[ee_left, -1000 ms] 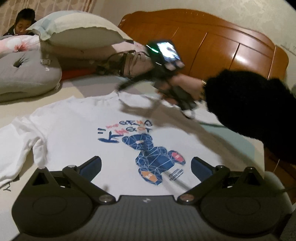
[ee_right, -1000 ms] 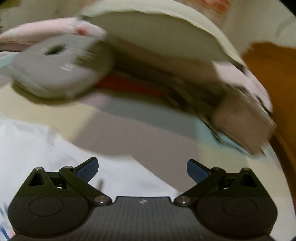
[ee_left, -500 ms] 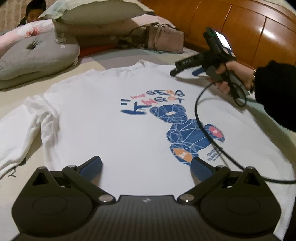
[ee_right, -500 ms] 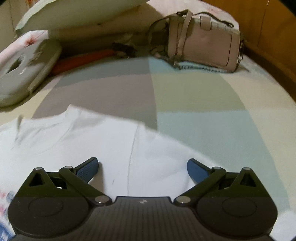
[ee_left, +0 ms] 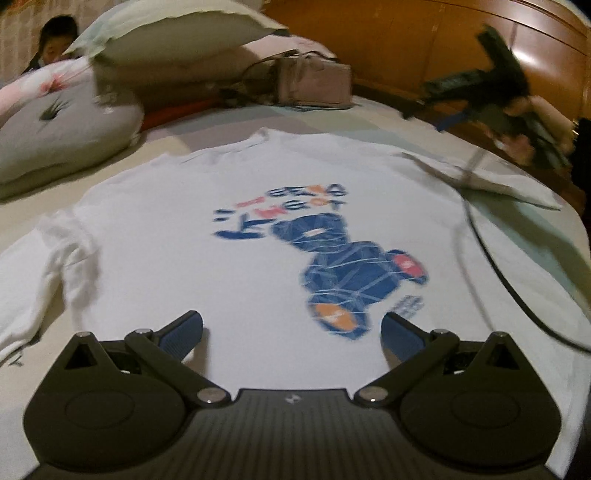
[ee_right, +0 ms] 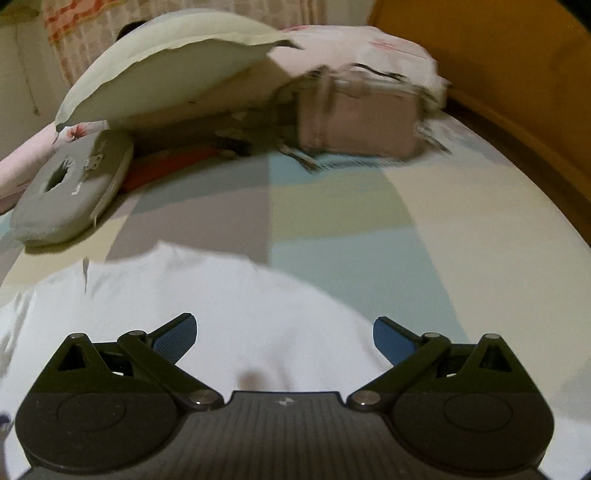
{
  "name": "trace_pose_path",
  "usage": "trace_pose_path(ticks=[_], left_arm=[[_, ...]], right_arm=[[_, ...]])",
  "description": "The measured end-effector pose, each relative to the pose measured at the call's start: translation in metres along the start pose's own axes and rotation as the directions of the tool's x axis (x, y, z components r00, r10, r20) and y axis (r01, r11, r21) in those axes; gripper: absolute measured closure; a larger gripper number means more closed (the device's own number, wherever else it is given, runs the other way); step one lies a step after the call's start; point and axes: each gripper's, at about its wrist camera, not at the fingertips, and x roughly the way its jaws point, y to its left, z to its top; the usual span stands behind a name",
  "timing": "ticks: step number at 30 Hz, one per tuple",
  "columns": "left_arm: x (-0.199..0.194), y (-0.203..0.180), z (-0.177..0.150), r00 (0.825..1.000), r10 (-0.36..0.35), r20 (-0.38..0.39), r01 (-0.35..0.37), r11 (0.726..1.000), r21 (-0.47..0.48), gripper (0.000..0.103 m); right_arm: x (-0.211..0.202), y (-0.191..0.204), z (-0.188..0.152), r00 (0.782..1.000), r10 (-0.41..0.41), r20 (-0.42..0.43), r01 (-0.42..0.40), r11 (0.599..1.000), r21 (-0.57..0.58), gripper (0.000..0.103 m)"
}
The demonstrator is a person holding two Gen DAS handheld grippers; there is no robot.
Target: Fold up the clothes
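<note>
Blurred blue and red lettering above a blue bear print cannot be read on the white shirt (ee_left: 177, 236), spread flat across the bed (ee_right: 461, 236) below the pillows (ee_left: 166, 33). Both grippers' jaws are held apart, left gripper (ee_left: 291, 328) and right gripper (ee_right: 284, 334).

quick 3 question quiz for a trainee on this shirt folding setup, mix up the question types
1. True or false: the left gripper is shut on the white shirt.
2. Multiple choice: what lies on the bed beyond the shirt's collar, by the pillows? A) a laptop B) a pinkish handbag C) a pair of shoes
3. Fill in: the shirt lies flat with its printed side facing ____.

Key: 1. False, its jaws are spread open over the shirt, as are those of the right gripper. 2. B. 3. Up, the blue bear print shows.
</note>
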Motion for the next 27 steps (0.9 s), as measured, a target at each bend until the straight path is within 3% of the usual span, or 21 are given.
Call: trace_pose_path(ticks=[7, 12, 15, 19, 24, 26, 27], left_arm=[[0.011, -0.033, -0.004, 0.999, -0.032, -0.011, 0.033, 0.996, 0.08, 0.001], [0.015, -0.036, -0.006, 1.0, -0.029, -0.007, 0.029, 0.995, 0.092, 0.001], [0.016, -0.035, -0.007, 0.999, -0.038, -0.003, 0.038, 0.996, 0.086, 0.001], [0.016, -0.034, -0.007, 0.999, -0.041, -0.002, 0.041, 0.996, 0.084, 0.001], [0.016, -0.035, -0.007, 0.999, -0.037, -0.003, 0.037, 0.995, 0.089, 0.001], [0.016, -0.035, -0.005, 0.999, -0.035, -0.01, 0.036, 0.996, 0.086, 0.001], [0.016, -0.035, -0.004, 0.999, -0.035, -0.014, 0.036, 0.996, 0.084, 0.001]], right_arm=[[-0.05, -0.084, -0.068, 0.999, -0.022, 0.038, 0.012, 0.967, 0.253, 0.0], [-0.077, -0.14, -0.111, 0.996, -0.044, 0.079, 0.006, 0.904, 0.428, 0.0], [-0.088, -0.167, -0.125, 0.993, -0.052, 0.105, -0.008, 0.865, 0.502, 0.005], [-0.08, -0.175, -0.099, 0.99, -0.046, 0.13, -0.023, 0.878, 0.478, 0.019], [-0.065, -0.173, -0.061, 0.99, -0.08, 0.12, 0.033, 0.937, 0.349, 0.03], [-0.048, -0.171, -0.048, 0.992, -0.1, 0.074, 0.076, 0.958, 0.275, 0.044], [-0.039, -0.169, -0.045, 0.992, -0.115, 0.046, 0.101, 0.968, 0.23, 0.045]])
